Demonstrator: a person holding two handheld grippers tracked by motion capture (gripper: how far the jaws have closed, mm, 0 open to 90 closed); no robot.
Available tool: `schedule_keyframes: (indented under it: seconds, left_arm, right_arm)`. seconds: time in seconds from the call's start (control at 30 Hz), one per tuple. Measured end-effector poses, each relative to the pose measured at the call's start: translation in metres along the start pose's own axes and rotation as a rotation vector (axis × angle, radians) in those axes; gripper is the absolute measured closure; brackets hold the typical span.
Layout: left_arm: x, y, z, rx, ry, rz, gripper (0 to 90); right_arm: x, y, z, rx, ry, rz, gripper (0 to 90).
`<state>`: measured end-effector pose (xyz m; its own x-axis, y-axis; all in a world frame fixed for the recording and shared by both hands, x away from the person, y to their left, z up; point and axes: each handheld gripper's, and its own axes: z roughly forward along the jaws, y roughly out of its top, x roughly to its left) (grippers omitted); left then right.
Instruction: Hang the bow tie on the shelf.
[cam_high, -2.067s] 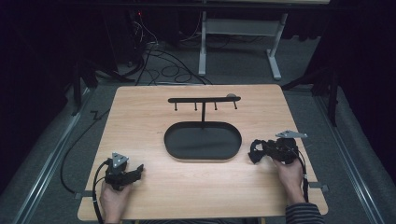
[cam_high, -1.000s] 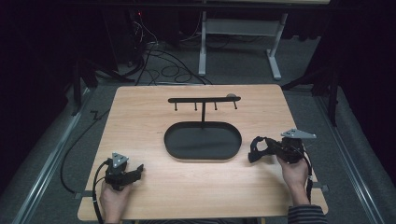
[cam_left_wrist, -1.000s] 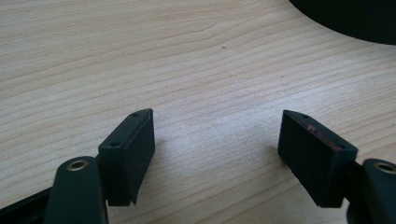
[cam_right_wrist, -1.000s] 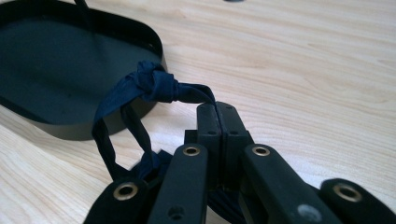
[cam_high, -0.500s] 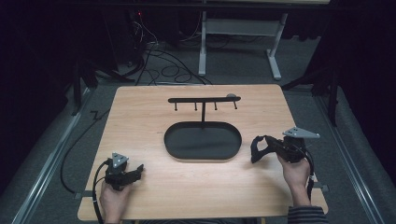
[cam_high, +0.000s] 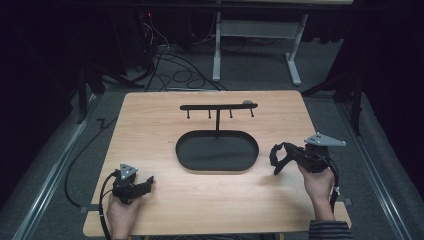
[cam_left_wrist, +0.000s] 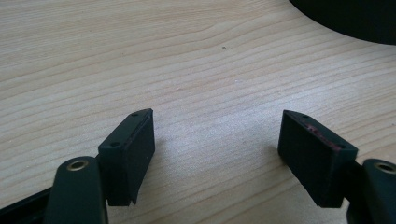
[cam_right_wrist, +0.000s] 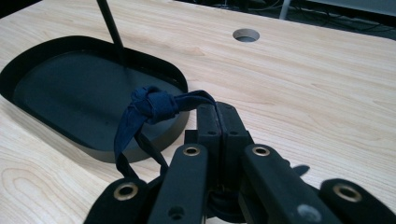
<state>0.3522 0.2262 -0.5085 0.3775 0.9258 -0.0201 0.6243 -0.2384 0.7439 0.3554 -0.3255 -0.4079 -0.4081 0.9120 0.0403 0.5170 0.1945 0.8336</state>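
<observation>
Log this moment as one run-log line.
right gripper: shut on knotted blue fabric loop, lifted beside black stand tray | left gripper: open, empty, on table

This looks like a lab or recording studio set up for filming handling work, not a home or shop. A single light wooden desk (cam_high: 150, 125) stands alone on grey carpet (cam_high: 325, 70), lit from above while everything around it falls into darkness, with black drapes or walls at the sides. Beyond the desk's far edge, a tangle of loose cables (cam_high: 170, 65) runs across the floor, beside the white metal legs of another desk frame (cam_high: 295, 55). A small red indicator light (cam_high: 149, 15) glows among dark equipment at the back. Metal rails (cam_high: 45, 190) run along the floor past the desk's left and right edges.
</observation>
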Motion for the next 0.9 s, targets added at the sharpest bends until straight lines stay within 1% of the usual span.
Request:
schedule_keyframes:
  seconds: [0.03,0.17,0.23,0.27,0.63,0.7,0.73,0.8,0.87,0.9]
  left_arm:
    - [0.000,0.000,0.000,0.000,0.000,0.000,27.7]
    - [0.000,0.000,0.000,0.000,0.000,0.000,27.7]
    - [0.000,0.000,0.000,0.000,0.000,0.000,27.7]
    - [0.000,0.000,0.000,0.000,0.000,0.000,27.6]
    - [0.000,0.000,0.000,0.000,0.000,0.000,27.6]
    - [0.000,0.000,0.000,0.000,0.000,0.000,27.7]
    - [0.000,0.000,0.000,0.000,0.000,0.000,27.6]
    - [0.000,0.000,0.000,0.000,0.000,0.000,27.6]
    - [0.000,0.000,0.000,0.000,0.000,0.000,27.7]
    - [0.000,0.000,0.000,0.000,0.000,0.000,27.6]
  right_arm:
    - [0.001,0.001,-0.001,-0.005,0.002,-0.009,90.0]
    - [0.003,0.004,-0.002,-0.005,0.004,-0.012,90.0]
    - [0.005,0.006,-0.003,-0.016,0.009,-0.020,90.0]
    - [0.006,0.006,-0.004,-0.018,0.012,-0.015,90.0]
    - [0.017,0.015,-0.008,-0.038,0.030,-0.047,90.0]
    - [0.018,0.016,-0.008,-0.041,0.036,-0.049,90.0]
    - [0.020,0.016,-0.007,-0.046,0.054,-0.050,90.0]
    - [0.020,0.016,-0.007,-0.047,0.059,-0.048,90.0]
    - [0.023,0.017,-0.007,-0.047,0.064,-0.057,90.0]
    - [0.026,0.018,-0.005,-0.045,0.075,-0.063,90.0]
